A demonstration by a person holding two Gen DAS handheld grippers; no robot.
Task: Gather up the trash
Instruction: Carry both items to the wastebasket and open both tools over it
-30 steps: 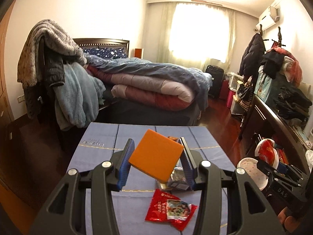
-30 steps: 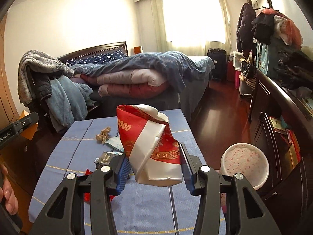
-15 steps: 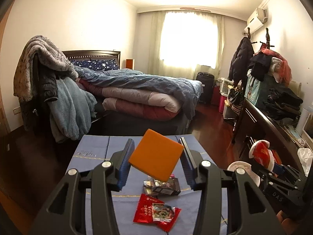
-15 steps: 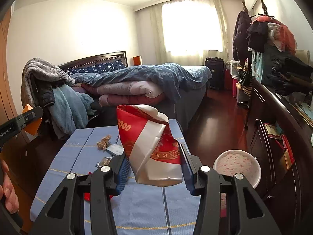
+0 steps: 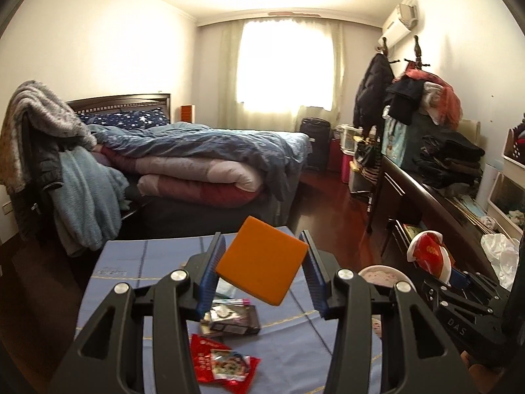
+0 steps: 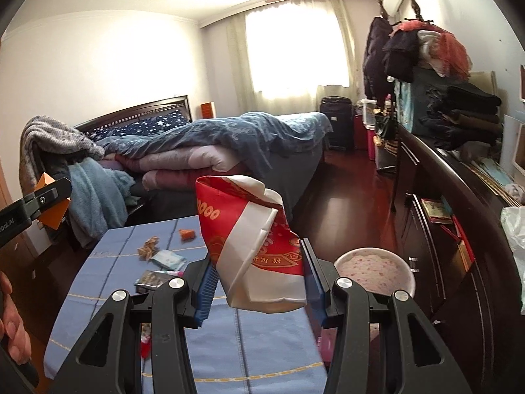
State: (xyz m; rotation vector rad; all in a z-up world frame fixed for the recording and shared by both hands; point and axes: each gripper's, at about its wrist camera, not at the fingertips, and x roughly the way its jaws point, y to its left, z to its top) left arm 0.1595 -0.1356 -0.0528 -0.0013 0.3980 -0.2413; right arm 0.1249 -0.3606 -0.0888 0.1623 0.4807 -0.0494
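Observation:
My left gripper (image 5: 262, 274) is shut on a flat orange square box (image 5: 262, 264) and holds it tilted, well above the blue table (image 5: 137, 262). My right gripper (image 6: 257, 277) is shut on a crumpled red and white paper bag (image 6: 252, 246), held above the table's right part. It also shows in the left wrist view (image 5: 428, 257). Left on the table are a red snack packet (image 5: 223, 362), a dark box (image 5: 234, 320), a pale wrapper (image 6: 169, 260), a brown crumpled wrapper (image 6: 147, 246) and a small orange piece (image 6: 187, 234).
A round pink-speckled bin (image 6: 374, 272) stands on the floor right of the table. A dark sideboard (image 6: 459, 197) piled with clothes runs along the right wall. A bed (image 5: 203, 161) with heaped quilts lies beyond the table, and a chair draped with blankets (image 5: 65, 177) stands to the left.
Both grippers have risen and pulled back from the table, each keeping its hold. The table looks smaller and lower, and more of the room and ceiling shows.

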